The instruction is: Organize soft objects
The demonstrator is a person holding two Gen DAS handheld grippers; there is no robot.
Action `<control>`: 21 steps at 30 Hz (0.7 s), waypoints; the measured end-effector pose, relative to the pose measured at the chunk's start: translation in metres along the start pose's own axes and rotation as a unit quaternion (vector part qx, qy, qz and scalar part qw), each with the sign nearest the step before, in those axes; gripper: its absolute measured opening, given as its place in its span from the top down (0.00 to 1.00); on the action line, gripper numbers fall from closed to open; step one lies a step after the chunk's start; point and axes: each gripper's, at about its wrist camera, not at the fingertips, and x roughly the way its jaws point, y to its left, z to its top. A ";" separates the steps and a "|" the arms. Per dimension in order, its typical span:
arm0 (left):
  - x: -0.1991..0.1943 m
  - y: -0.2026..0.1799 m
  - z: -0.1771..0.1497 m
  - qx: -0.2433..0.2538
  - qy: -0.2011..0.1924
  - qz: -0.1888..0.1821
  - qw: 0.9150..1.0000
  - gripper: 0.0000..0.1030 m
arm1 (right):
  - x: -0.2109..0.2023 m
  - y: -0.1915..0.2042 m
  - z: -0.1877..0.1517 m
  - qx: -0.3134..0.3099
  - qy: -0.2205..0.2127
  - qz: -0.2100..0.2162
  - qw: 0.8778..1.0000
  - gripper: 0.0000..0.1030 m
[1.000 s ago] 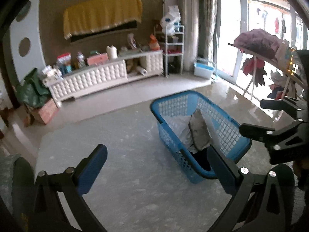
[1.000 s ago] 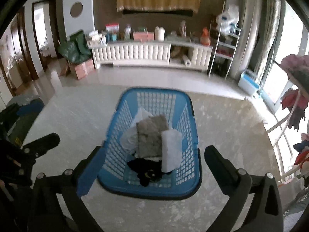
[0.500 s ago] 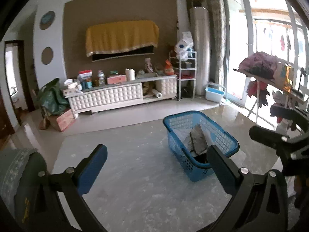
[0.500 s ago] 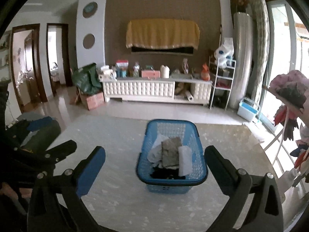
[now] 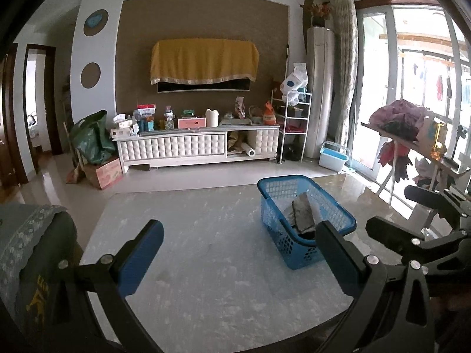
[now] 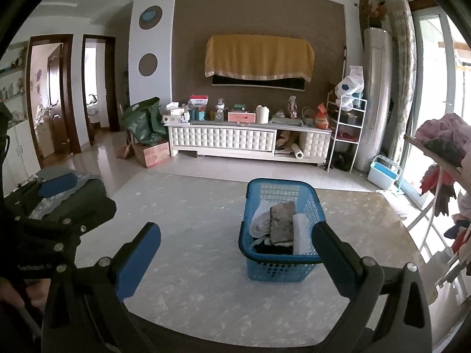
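The left claw (image 5: 238, 253) stands wide open with nothing between its blue pads, and the right claw (image 6: 237, 253) is spread just as wide and equally empty; both hang above the pale table (image 6: 188, 223), pointed at the room rather than down at any cloth, which reads as a pause between picks, not a reach. Ahead of the right claw and a little to its right, close to its right finger, sits the blue basket (image 6: 281, 267) on the table; from the left claw it lies ahead and well to the right (image 5: 276, 220), partly behind that claw's right finger. The soft things are in it: a grey folded cloth (image 6: 282, 220) on top, a white roll (image 6: 301, 232) beside it on the right, a pale cloth on the left, something dark under them near the front wall. They seem gathered there so the pile stays together and stays within reach of either claw. Whether they are being put in or are to be taken out and sorted cannot be told from here. Beyond the basket, against the far wall, stands a white cabinet (image 6: 223, 139) crowded with boxes.
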 end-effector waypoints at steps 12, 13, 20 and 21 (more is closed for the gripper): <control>-0.015 -0.003 -0.006 -0.003 -0.011 -0.005 1.000 0.00 | -0.005 -0.001 -0.004 -0.002 -0.007 0.001 1.000 0.00; -0.015 -0.003 -0.006 -0.003 -0.011 -0.005 1.000 0.00 | -0.005 -0.001 -0.004 -0.002 -0.007 0.002 1.000 0.00; -0.017 -0.003 -0.007 -0.005 -0.010 -0.004 1.000 0.00 | -0.007 0.001 -0.007 -0.002 -0.006 0.004 1.000 0.00; -0.017 -0.003 -0.007 -0.004 -0.010 -0.004 1.000 0.00 | -0.008 0.001 -0.008 -0.001 -0.006 0.004 1.000 0.00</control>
